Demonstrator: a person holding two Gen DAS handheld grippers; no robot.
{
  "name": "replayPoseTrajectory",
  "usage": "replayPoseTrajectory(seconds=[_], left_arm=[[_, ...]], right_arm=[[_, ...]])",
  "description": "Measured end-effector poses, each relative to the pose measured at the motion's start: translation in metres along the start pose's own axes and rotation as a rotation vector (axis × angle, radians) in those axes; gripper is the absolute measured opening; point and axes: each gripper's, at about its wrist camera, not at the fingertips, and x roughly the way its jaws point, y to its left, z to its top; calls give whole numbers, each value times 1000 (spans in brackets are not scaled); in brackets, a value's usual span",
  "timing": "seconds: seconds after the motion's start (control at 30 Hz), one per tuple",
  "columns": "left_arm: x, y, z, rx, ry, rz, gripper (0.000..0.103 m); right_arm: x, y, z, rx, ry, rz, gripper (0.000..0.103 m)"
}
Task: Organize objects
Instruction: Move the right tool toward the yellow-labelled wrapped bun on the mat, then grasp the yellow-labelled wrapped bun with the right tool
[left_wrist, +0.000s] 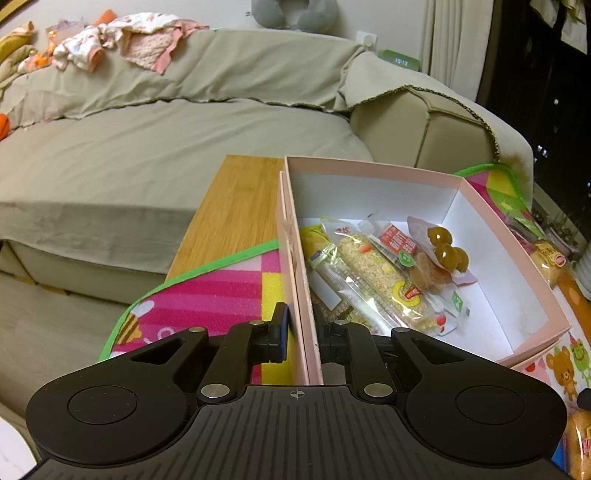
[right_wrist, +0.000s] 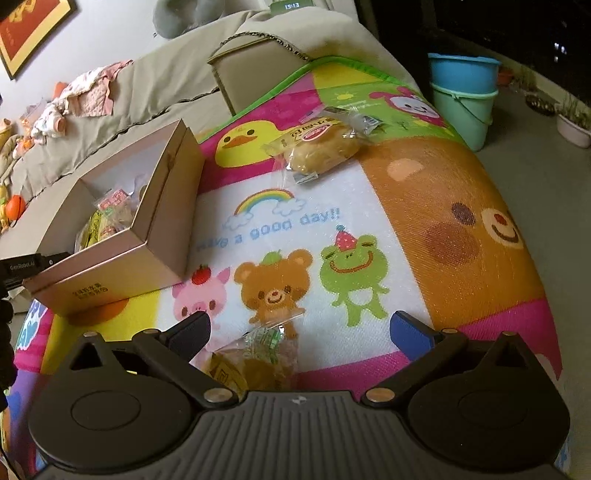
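The left tool (left_wrist: 302, 332) pinches the pink cardboard box's (left_wrist: 373, 171) near wall; only the right view shows the spread right tool (right_wrist: 301, 332) over a clear-wrapped snack packet (right_wrist: 255, 356).

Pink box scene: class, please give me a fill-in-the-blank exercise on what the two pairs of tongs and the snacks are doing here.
1. The left tongs are shut on the near wall of the ____ box.
2. The right tongs stand ____ above a small snack packet on the mat.
3. The wrapped bun lies on the cartoon mat, ____ the box.
4. The sesame bar lies ____ the box.

Missing words: pink; open; outside; inside
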Motion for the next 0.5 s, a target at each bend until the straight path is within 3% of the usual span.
replayPoseTrajectory(seconds=[0.33,0.5], left_arm=[[-2,0,0,3,6,-4,15],[-2,1,1,-2,6,-4,15]], right_arm=[[-13,10,-6,-93,-50,1,103],[-46,40,-23,-234,-98,19,103]])
